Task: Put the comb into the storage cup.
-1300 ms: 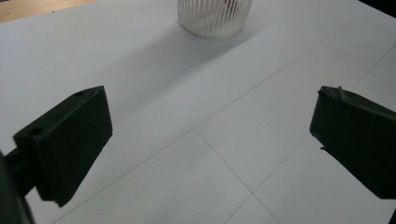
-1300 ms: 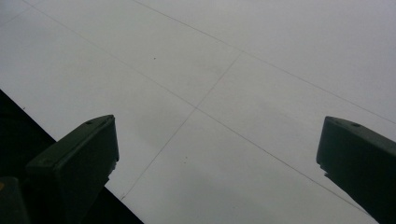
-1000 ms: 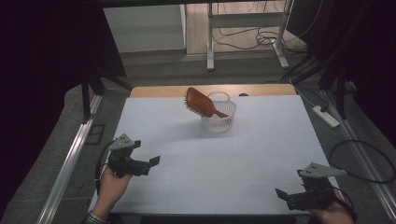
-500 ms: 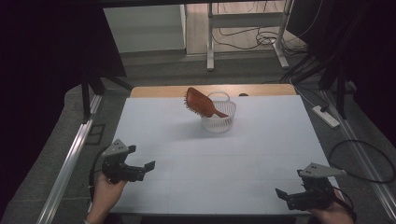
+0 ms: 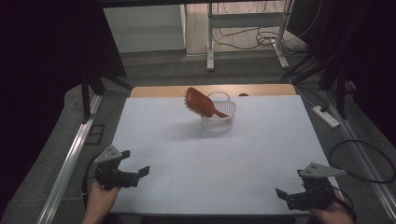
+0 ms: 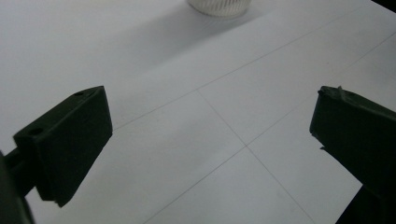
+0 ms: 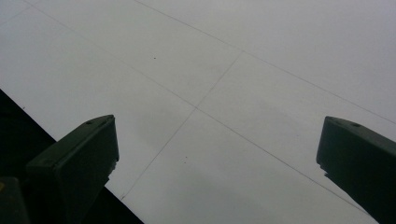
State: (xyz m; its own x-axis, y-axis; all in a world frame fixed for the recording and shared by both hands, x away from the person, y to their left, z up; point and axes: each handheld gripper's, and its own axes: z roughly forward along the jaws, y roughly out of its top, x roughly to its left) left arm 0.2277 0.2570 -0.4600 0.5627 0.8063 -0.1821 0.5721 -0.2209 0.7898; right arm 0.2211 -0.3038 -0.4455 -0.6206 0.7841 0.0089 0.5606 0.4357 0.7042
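Note:
A brown hairbrush [image 5: 198, 101] leans bristles-down across the rim of a small white ribbed basket [image 5: 218, 122] at the far middle of the white table [image 5: 210, 158]. At the near left edge, a hand holds my left gripper [image 5: 135, 162] open, with nothing between its jaws. In the left gripper view the left gripper [image 6: 210, 93] points over bare table toward the basket [image 6: 218, 5]. My right gripper [image 5: 289, 184] is at the near right corner, also open and empty. The right gripper view shows the right gripper [image 7: 217, 121] over the table's front edge.
Thin pencil lines divide the table sheet [image 7: 243, 51] into sections. A wooden strip [image 5: 159, 90] runs along the far edge. A power strip [image 5: 325, 115] and cables lie on the floor to the right, and a metal rail [image 5: 70, 163] runs along the left.
My left gripper has drifted left and back toward the near edge of the table, staying open. The right gripper, brush and basket have not moved.

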